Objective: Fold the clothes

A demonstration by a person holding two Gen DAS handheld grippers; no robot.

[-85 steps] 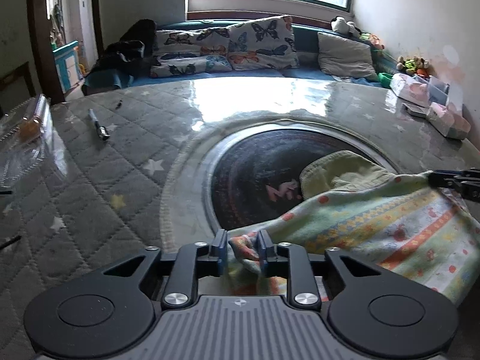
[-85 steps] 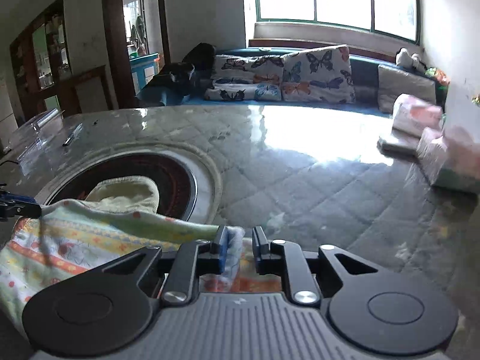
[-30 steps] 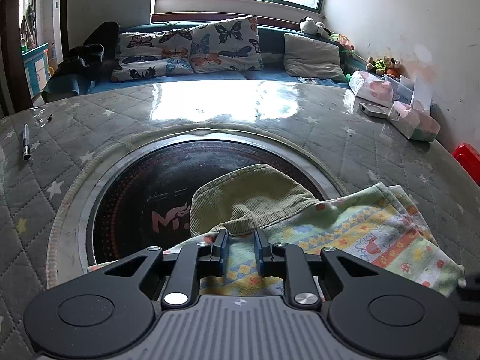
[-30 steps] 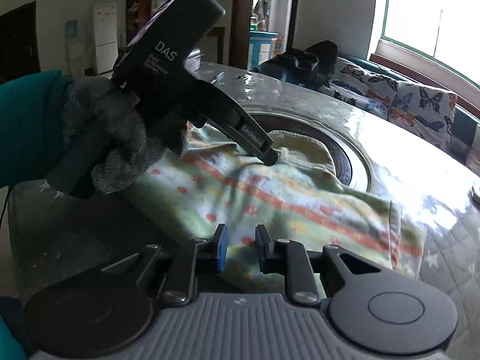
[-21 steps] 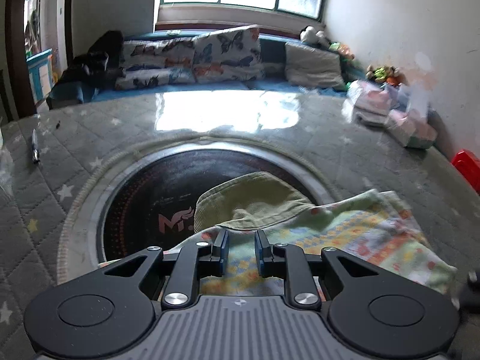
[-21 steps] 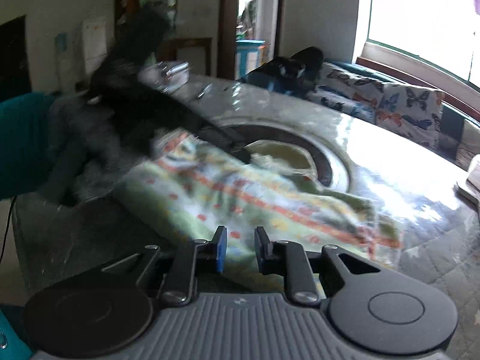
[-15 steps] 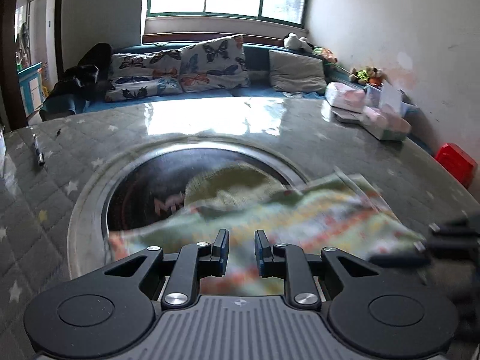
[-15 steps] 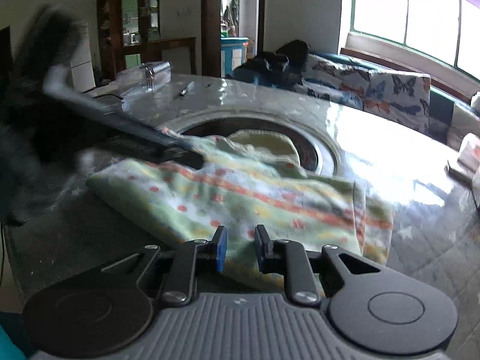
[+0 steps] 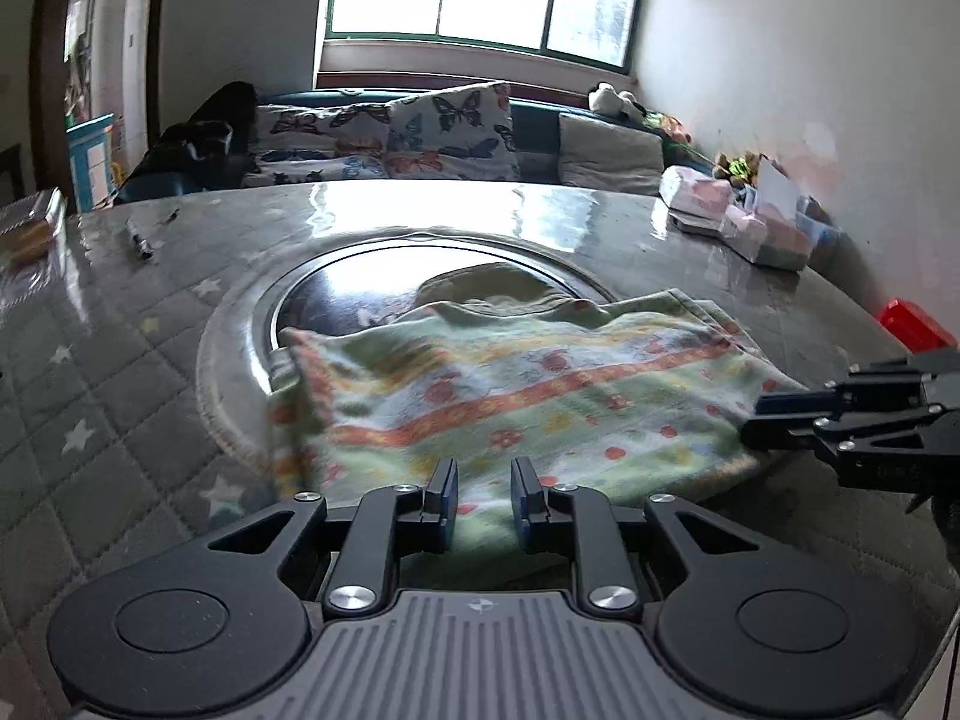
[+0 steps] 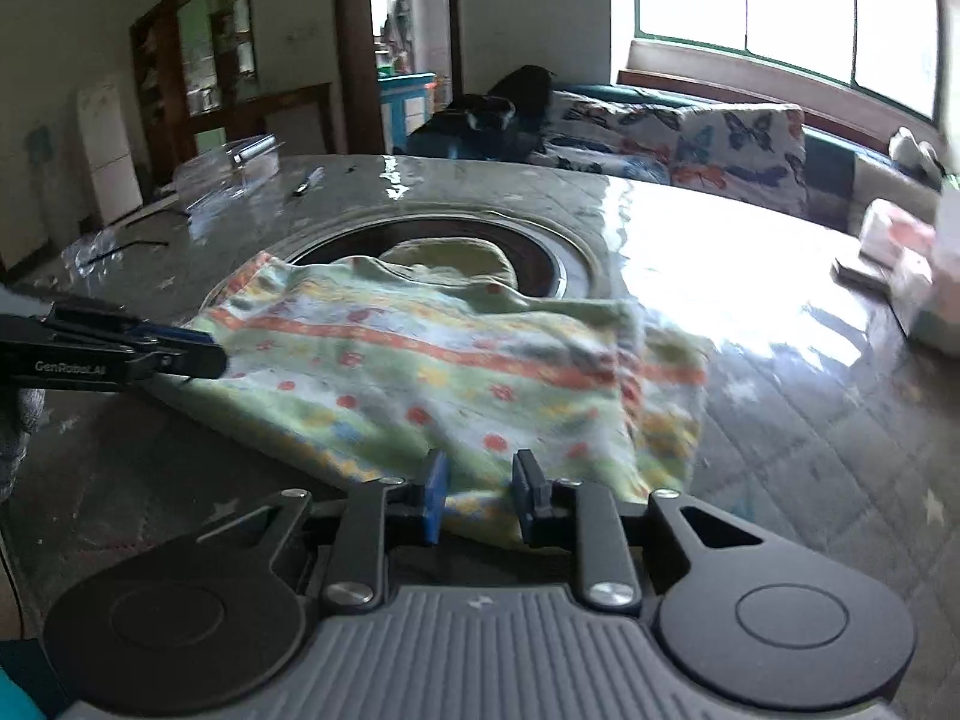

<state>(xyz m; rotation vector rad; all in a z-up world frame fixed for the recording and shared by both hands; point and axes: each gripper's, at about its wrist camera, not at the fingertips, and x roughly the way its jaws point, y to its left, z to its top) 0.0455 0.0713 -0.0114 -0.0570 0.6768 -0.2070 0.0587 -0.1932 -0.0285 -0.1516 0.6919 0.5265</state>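
Your patterned garment (image 9: 516,396) lies doubled over on the surface (image 9: 120,372), its far edge overlapping the round inset at 12 o'clock. Both left tongs (image 9: 483,501) and right tongs (image 10: 477,501) stand apart, gripping nothing. One fold looks done; further folds likely remain.

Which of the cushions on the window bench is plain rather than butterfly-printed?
The grey cushion at the bench's right end, beside the butterfly cushions; it has no print.

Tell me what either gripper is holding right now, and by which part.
Nothing: both the left gripper and right gripper are open, hovering at the near edge of the patterned garment.
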